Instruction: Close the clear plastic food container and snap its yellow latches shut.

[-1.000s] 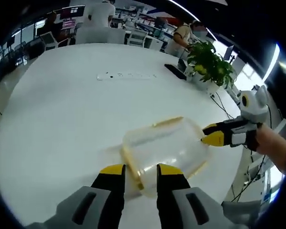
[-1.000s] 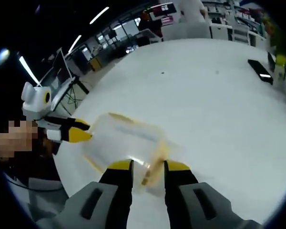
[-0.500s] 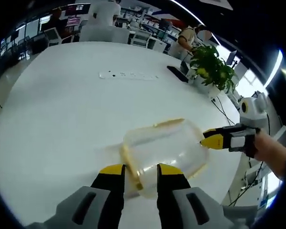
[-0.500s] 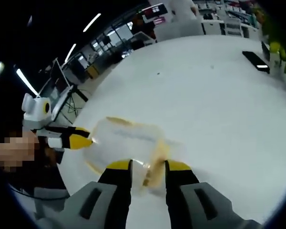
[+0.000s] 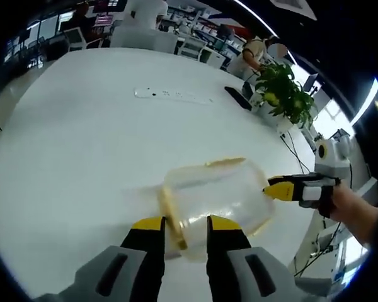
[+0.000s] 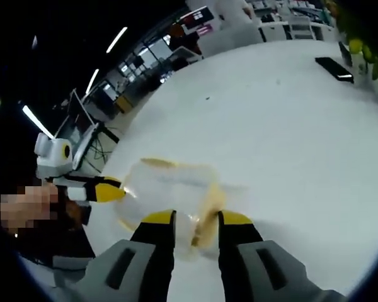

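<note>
A clear plastic food container [image 5: 217, 195] with its lid on lies lengthwise between my two grippers, low over the white table. My left gripper [image 5: 184, 224] is shut on the yellow latch [image 5: 174, 221] at the near end. The right gripper [image 5: 269, 187], held by a hand, meets the far end. In the right gripper view my right gripper [image 6: 195, 218] is shut on the yellow latch [image 6: 208, 211] at its end of the container [image 6: 167, 185]. The left gripper [image 6: 118, 192] touches the opposite end. A yellow latch strip [image 5: 223, 162] runs along one long side.
The round white table [image 5: 82, 145] carries a white power strip [image 5: 172, 95], a dark phone [image 5: 238, 97] and a potted plant [image 5: 280, 91] at its far side. The table's edge runs close behind the right gripper. Desks, chairs and people fill the background.
Both cameras have tilted, so the background has shifted. The container keeps its place between the two grippers, and both grips look unchanged.
</note>
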{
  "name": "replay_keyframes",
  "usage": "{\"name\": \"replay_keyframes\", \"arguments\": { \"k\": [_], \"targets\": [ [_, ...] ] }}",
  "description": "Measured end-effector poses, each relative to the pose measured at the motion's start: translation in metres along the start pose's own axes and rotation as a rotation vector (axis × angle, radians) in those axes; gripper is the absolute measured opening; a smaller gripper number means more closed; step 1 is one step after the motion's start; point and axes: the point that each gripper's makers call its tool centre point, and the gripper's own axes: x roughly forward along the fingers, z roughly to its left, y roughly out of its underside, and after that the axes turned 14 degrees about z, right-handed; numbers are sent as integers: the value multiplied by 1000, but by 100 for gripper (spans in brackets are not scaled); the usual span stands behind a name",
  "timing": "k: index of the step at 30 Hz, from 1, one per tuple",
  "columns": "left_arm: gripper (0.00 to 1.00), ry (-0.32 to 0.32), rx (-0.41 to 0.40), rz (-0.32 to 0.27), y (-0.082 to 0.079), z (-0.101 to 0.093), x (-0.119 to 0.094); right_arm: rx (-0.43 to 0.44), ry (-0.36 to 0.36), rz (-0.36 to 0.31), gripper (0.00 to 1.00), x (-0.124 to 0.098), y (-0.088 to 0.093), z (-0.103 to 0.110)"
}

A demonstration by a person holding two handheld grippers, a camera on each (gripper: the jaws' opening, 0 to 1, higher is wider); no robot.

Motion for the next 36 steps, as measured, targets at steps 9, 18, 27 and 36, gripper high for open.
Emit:
{"name": "replay_keyframes", "arguments": {
  "k": [9, 18, 27, 36],
  "targets": [
    [15, -8, -2, -4, 1, -2, -1, 34, 20, -17, 22, 0, 4, 1],
    [12, 13, -66, -6, 1, -2, 0, 27, 40, 2, 22, 0, 4, 3],
    [12, 22, -112, -11, 1, 0, 6, 22, 50, -3, 22, 4, -2, -1],
    [16, 59, -136, 7, -3, -1, 7, 21, 36, 6, 25, 4, -2, -1]
  ]
}}
